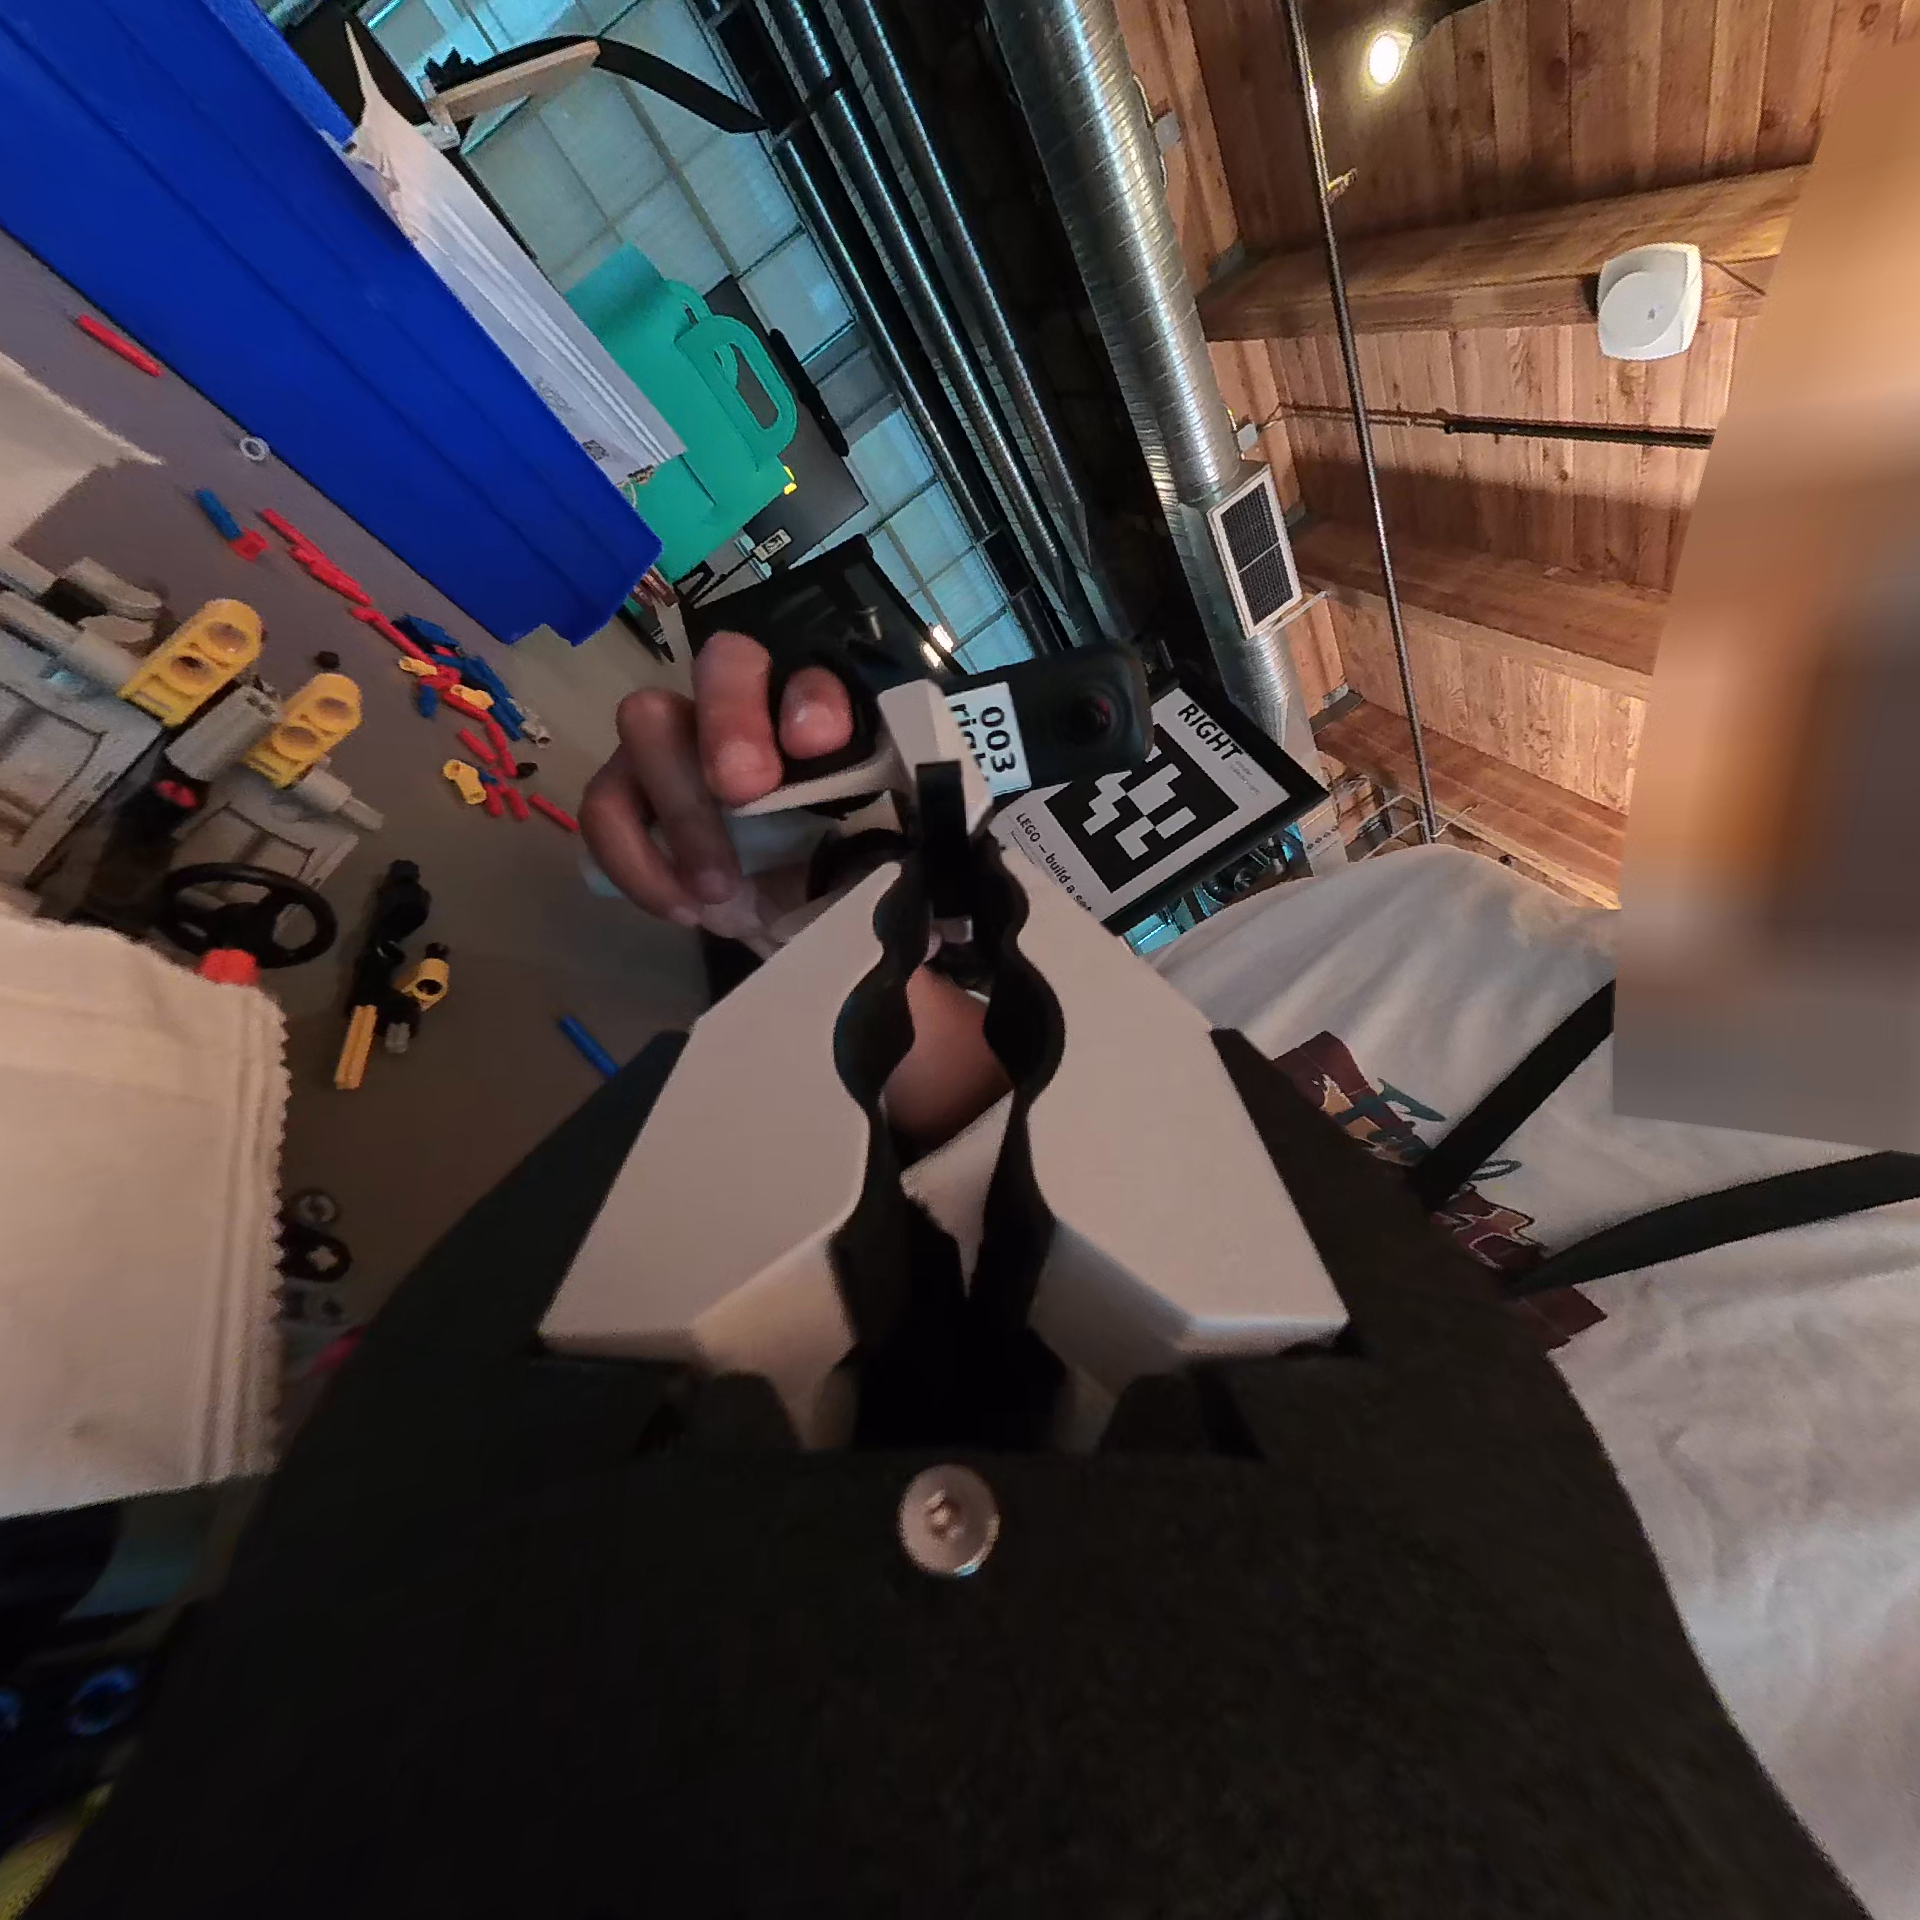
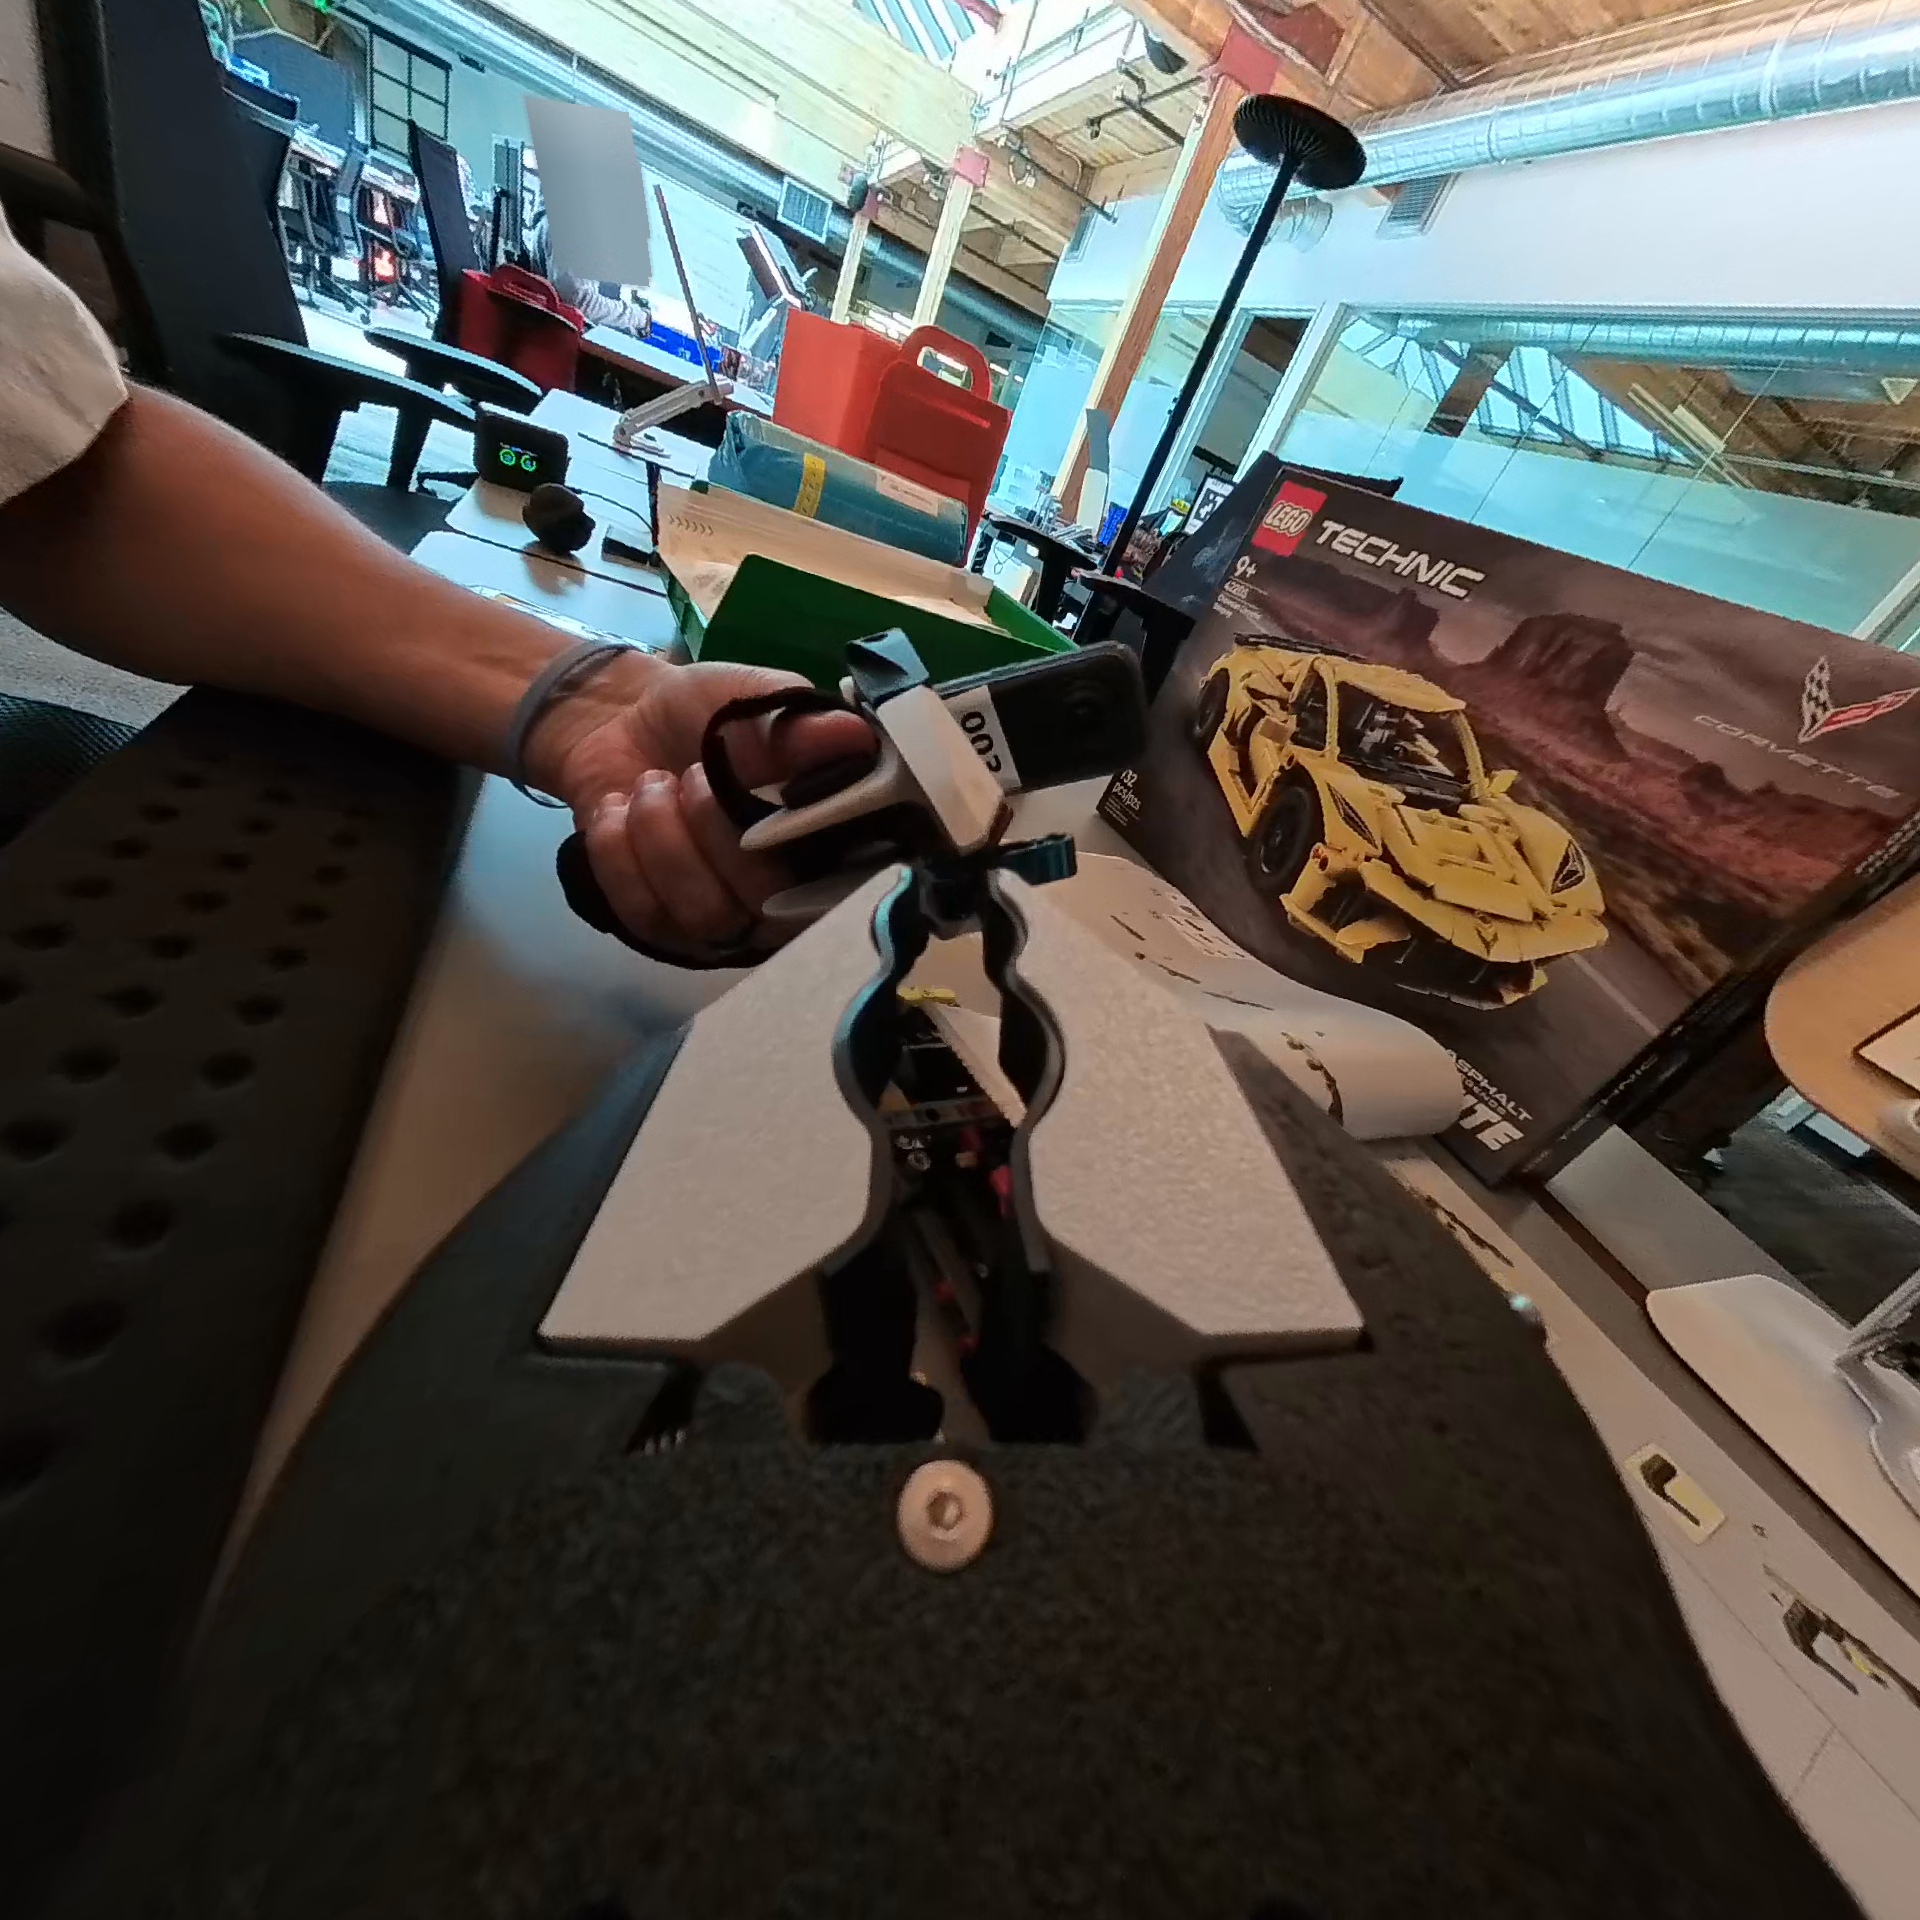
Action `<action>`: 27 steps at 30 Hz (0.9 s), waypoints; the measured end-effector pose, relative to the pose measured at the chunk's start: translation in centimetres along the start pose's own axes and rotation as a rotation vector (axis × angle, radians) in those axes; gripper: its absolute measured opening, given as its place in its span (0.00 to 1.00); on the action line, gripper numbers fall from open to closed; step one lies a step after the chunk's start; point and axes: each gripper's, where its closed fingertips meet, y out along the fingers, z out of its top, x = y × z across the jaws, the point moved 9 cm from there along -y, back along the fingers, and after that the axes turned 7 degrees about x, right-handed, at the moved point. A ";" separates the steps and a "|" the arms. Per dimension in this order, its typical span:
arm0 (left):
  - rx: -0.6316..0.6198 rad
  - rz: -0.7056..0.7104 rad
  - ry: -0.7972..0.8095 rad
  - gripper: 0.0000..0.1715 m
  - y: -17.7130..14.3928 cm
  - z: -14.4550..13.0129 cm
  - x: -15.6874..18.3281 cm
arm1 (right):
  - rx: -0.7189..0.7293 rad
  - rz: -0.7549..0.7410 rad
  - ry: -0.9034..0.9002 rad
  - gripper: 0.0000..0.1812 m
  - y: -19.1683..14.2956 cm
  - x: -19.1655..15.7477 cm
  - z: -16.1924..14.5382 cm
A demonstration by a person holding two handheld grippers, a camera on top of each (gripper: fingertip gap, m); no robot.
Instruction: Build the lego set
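Two grippers meet tip to tip.
The left gripper (image 1: 951,914) and right gripper (image 2: 951,894) both pinch one small lego piece (image 2: 1044,858) (dark, blue-ended).

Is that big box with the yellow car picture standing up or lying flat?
Standing up. In the right wrist view the box rests on its long edge on the table, its pictured face toward the camera, slightly tilted in frame.

Unquoted print marks the car-pictured set box (image 2: 1507,831) at three o'clock, a white sticker (image 2: 977,740) near centre, and a marker card (image 1: 1153,805) at one o'clock.
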 end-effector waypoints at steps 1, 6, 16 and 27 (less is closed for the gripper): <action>-0.004 0.001 0.000 0.03 0.0 -0.1 0.0 | 0.007 -0.002 -0.003 0.05 0.0 0.0 0.1; -0.003 0.007 -0.016 0.03 -0.1 -0.1 -0.2 | -0.012 0.004 -0.019 0.04 0.0 -0.1 -0.1; -0.015 0.083 0.038 0.03 -0.2 0.1 -0.5 | -0.083 -0.039 -0.053 0.04 0.1 0.0 -0.5; -0.033 0.033 0.088 0.03 0.1 -0.2 0.5 | 0.082 0.019 0.091 0.02 -0.5 0.0 0.9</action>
